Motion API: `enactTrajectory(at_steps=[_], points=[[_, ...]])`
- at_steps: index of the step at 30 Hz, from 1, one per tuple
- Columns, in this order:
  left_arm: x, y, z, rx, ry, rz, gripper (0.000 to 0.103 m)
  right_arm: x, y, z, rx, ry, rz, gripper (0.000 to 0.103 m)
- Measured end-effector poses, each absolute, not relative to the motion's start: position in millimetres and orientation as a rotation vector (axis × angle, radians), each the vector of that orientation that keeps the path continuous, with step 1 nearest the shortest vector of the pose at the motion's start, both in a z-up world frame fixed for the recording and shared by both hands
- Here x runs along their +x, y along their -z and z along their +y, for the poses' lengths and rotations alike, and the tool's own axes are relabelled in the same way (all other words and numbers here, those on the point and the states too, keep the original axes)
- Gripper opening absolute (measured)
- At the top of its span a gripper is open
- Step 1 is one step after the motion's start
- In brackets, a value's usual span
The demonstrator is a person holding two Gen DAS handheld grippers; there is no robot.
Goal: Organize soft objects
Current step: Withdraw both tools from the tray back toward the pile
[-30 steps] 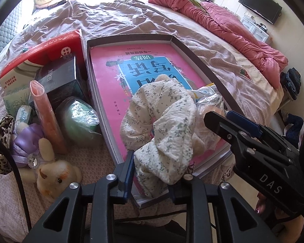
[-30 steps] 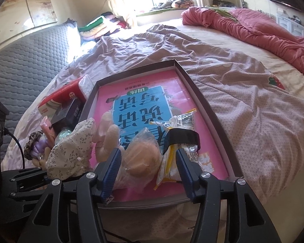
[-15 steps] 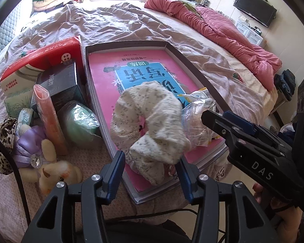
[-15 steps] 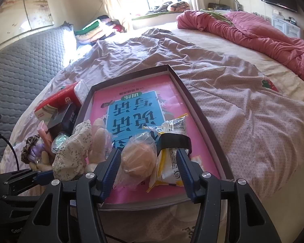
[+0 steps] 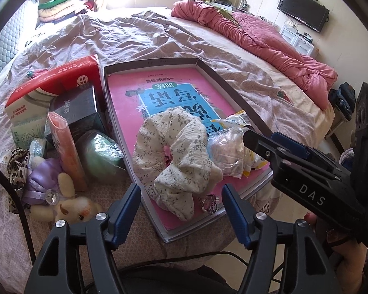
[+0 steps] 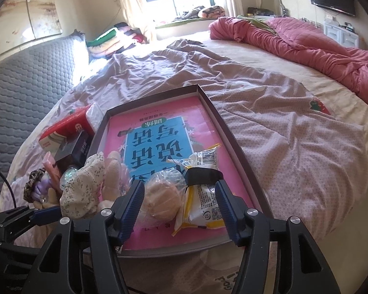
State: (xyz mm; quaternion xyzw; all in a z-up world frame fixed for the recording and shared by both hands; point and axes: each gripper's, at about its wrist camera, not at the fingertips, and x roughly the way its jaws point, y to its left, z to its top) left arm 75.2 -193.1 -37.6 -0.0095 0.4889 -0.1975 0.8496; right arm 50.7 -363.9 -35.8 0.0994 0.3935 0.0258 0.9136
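A cream floral scrunchie (image 5: pixel 176 156) lies on the pink book inside the shallow dark tray (image 5: pixel 233 85). My left gripper (image 5: pixel 181 193) stands just before it, its jaws opening and its pads off the cloth. Beside the scrunchie lie a bagged round bun (image 6: pixel 162 201) and a yellow snack packet (image 6: pixel 201 196). Both sit between the fingers of my right gripper (image 6: pixel 179 191). Its jaws are opening too, and the pads do not press on either. The scrunchie (image 6: pixel 83 191) shows at the left of the right wrist view.
Left of the tray rim (image 6: pixel 220 122) crowd a red tissue box (image 5: pixel 54 83), a dark box (image 5: pixel 76 107), an orange tube (image 5: pixel 66 152), a green bagged ball (image 5: pixel 98 154), a plush rabbit (image 5: pixel 71 208) and a leopard scrunchie (image 5: pixel 17 166). A pink quilt (image 5: pixel 257 36) lies far right.
My left jaws spread and let go of the floral scrunchie, which dropped from mid-air onto the book in the tray. My right jaws widened a little around the bun and packet.
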Motion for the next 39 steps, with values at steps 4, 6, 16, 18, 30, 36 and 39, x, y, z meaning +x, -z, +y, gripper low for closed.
enactTrajectory(at_steps=[4, 6, 16, 18, 30, 36, 39], points=[[73, 33, -190, -0.024, 0.414, 1.021, 0.071, 50, 32, -362, 0.199, -0.048, 0.805, 0.065], [71, 30, -189, -0.027, 0.413, 1.018, 0.071, 49, 30, -361, 0.193, -0.039, 0.798, 0.066], [64, 14, -175, -0.047, 0.392, 0.983, 0.074, 46, 20, -356, 0.174, -0.036, 0.781, 0.07], [63, 12, -171, -0.056, 0.386, 0.981, 0.074, 45, 17, -352, 0.16, -0.045, 0.776, 0.07], [54, -2, -142, -0.102, 0.339, 0.96, 0.075, 39, -6, -333, 0.096, -0.069, 0.735, 0.073], [49, -9, -122, -0.126, 0.303, 0.949, 0.078, 35, -16, -318, 0.063, -0.084, 0.721, 0.073], [48, -12, -112, -0.133, 0.278, 0.945, 0.078, 34, -23, -312, 0.052, -0.093, 0.708, 0.073]])
